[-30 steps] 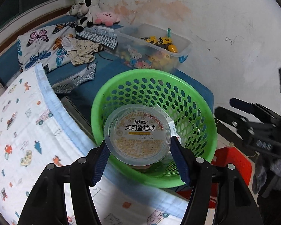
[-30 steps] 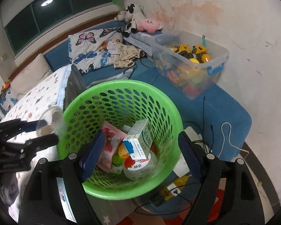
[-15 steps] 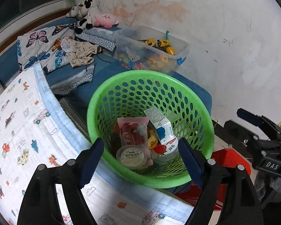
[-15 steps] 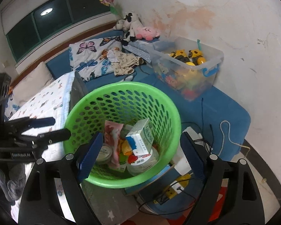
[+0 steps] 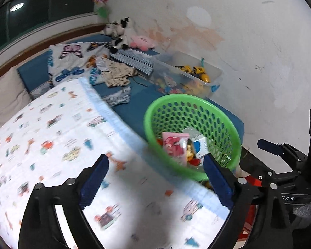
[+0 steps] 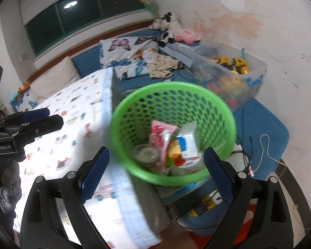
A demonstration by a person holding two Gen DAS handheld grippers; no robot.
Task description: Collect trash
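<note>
Drop-off step looks done, both hands now free for the next bit of trash. The left gripper (image 5: pixel 155 182) has just been spreading its jaws, and there's nothing between them, only the printed blanket (image 5: pixel 51 134) below. The right gripper (image 6: pixel 156 176) has been widening too, jaws apart and empty, w/ the green basket (image 6: pixel 134 108) beyond its tips.

The trash is in the basket, which sits beside the bed edge: a round lidded cup (image 6: pixel 146 153) low on the left side, a pink packet (image 6: pixel 160 139) standing next to it, a white-and-blue carton (image 6: pixel 187 143) leaning to the right, plus some red and yellow wrappers underneath, too blurred to name.

Next move, I'd guess: swing away from the basket and scan the bed and floor for more rubbish. No loose trash is obvious on the blanket from here, so it needs a wider look; the cables (image 6: pixel 246 145) and the toy bin (image 6: pixel 234 68) aren't trash, leave them.

Writing: "GenRobot.AI" or close on the left tool's body, seen from the right cam; a partial "DAS" on the right tool, seen from the left cam. Carton and packet print is too blurred to read.
</note>
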